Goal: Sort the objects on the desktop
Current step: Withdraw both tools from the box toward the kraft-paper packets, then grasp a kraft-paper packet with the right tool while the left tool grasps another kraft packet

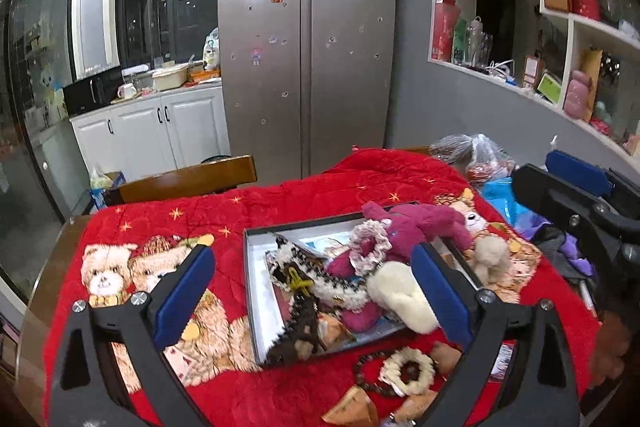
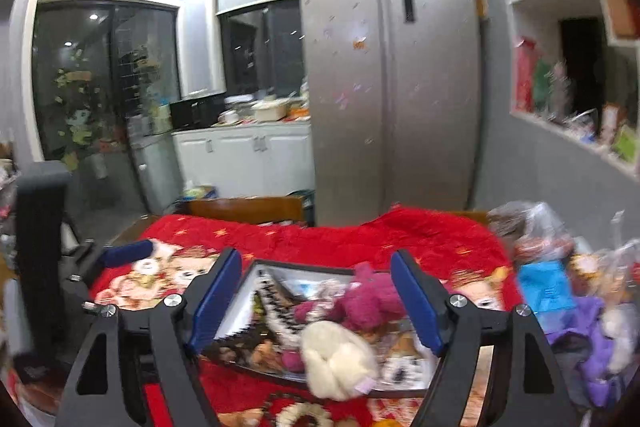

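Plush toys, cream [image 1: 400, 297] and magenta [image 1: 416, 223], lie heaped in the tray [image 1: 256, 291] just ahead of both hand-held grippers, left [image 1: 312, 291] and right [image 2: 316, 299]; each gapes wide, holding nothing; soft, light, squashy; pinch the cream one across its middle.

The right wrist view is smeared throughout: the items in the box [image 2: 256, 291] run together, and the bags [image 2: 560, 267] at the right cannot be told apart. In the left wrist view the box's [image 1: 256, 291] floor is mostly buried, the snack packets [image 1: 352, 411] are cut by the bottom edge, and the fridge [image 1: 308, 47] magnets are too small to read.
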